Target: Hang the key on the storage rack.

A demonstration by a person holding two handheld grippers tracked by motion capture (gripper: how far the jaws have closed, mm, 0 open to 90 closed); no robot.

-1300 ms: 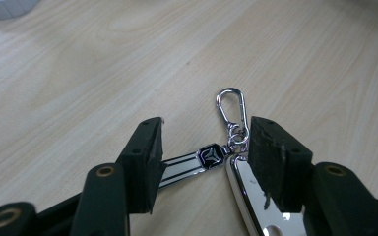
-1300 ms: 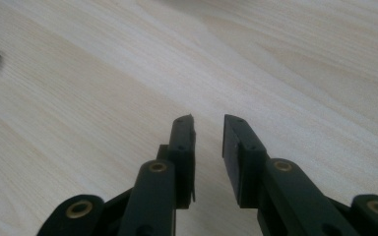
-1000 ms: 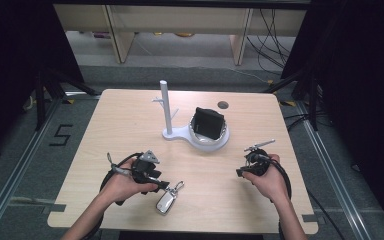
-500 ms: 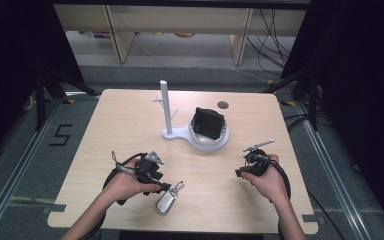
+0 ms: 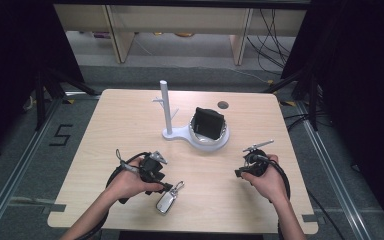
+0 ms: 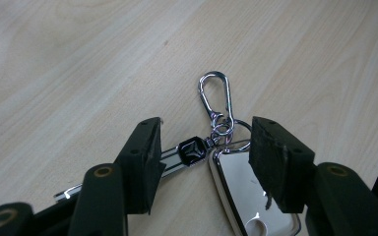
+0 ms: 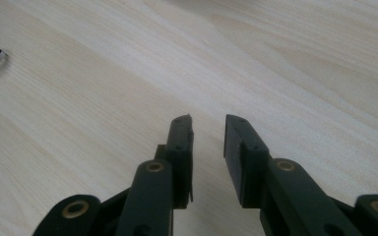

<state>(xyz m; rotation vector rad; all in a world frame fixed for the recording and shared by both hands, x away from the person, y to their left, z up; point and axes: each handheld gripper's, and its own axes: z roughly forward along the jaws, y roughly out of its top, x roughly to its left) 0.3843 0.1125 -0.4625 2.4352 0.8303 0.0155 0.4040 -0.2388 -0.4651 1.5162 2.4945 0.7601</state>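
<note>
Bright even overhead light on the pale table (image 5: 130,120), dark surroundings at nine and three o'clock, soft shadows, glare on the shiny key fob (image 6: 246,196), near jaws slightly blurred, mild softness overall

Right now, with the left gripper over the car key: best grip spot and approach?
Probably the silver fob body, from above. The car key lies flat on the table, and the left gripper already straddles the fob's ring end, jaws open. The carabiner and rings look thin and loose, likely to slip.
</note>
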